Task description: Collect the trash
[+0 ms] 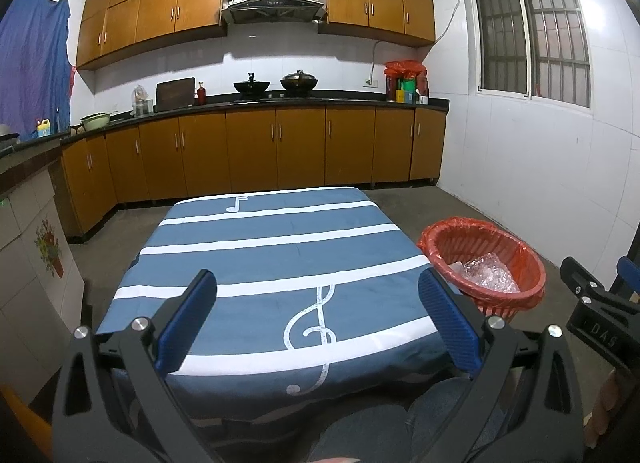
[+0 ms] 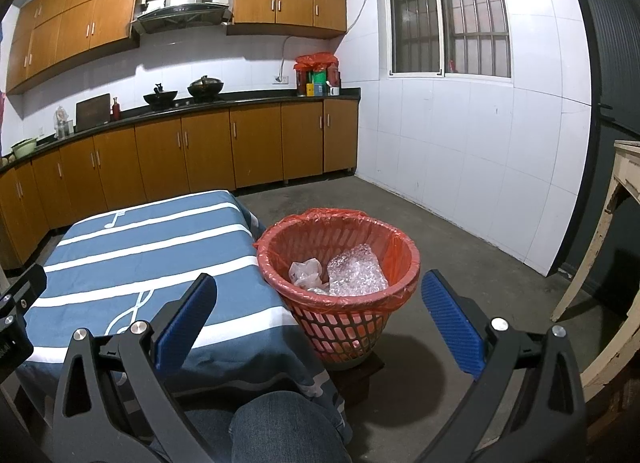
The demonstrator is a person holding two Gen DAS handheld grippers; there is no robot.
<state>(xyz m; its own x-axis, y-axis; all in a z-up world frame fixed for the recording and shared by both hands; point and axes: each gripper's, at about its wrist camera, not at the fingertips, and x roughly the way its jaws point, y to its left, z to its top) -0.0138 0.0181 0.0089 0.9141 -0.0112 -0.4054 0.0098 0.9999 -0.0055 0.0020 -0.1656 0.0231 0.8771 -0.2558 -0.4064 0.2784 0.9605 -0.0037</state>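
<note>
Crinkled bubble wrap (image 2: 356,272) and a clear plastic bag (image 2: 306,272) lie in the round red lattice bin (image 2: 344,315) — lined with a thin red bag, standing on the concrete floor just beside the table (image 1: 276,263). The table's cloth is blue with white stripes and music notes. Both grippers — left (image 1: 318,321), right (image 2: 320,321) — are held level over the near edge, ribbed blue pads spread wide, holding nothing.
</note>
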